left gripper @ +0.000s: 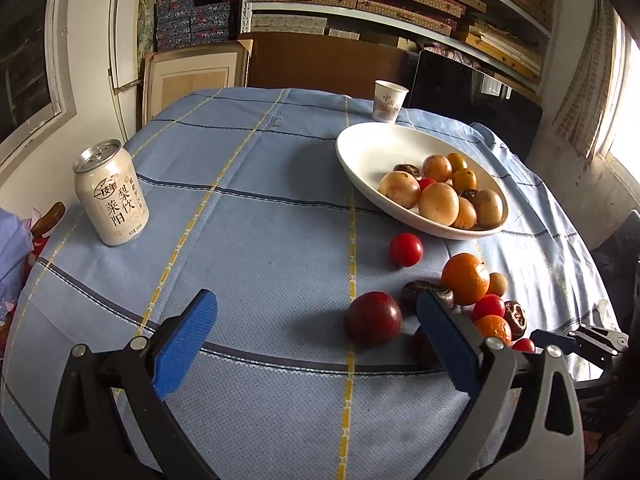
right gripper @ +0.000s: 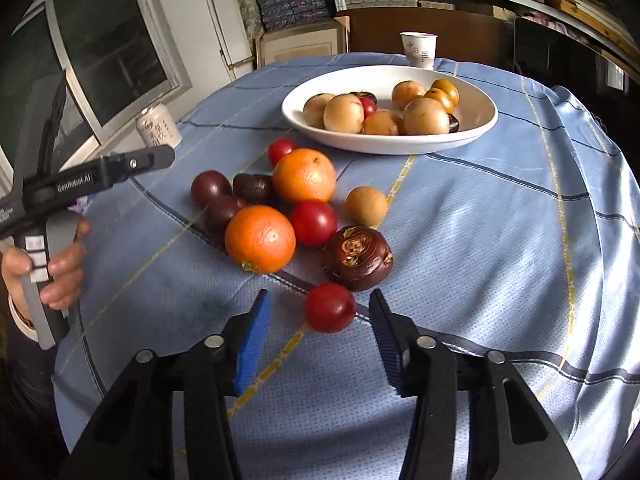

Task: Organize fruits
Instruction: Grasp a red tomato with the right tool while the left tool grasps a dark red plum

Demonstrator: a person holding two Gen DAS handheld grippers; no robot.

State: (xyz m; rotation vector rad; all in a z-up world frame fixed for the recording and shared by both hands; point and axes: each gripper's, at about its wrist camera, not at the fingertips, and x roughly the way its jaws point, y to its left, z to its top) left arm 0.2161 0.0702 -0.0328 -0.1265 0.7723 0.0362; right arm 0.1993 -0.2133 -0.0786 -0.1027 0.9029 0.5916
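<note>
A white oval bowl (left gripper: 360, 148) (right gripper: 476, 128) holds several tan, orange and dark fruits. Loose fruits lie on the blue cloth in front of it: two oranges (right gripper: 260, 239) (right gripper: 305, 176), red tomatoes, dark purple fruits (left gripper: 373, 318) and a brown water chestnut (right gripper: 357, 258). My right gripper (right gripper: 320, 312) is open, its blue pads either side of a small red tomato (right gripper: 330, 307) without touching it. My left gripper (left gripper: 316, 312) is open and empty, above the cloth just left of the fruit pile; it also shows in the right wrist view (right gripper: 152, 159).
A white drink can (left gripper: 111, 193) stands at the table's left. A paper cup (left gripper: 389, 101) stands behind the bowl. The round table (left gripper: 248, 216) is covered by a blue checked cloth. Shelves and boxes fill the background.
</note>
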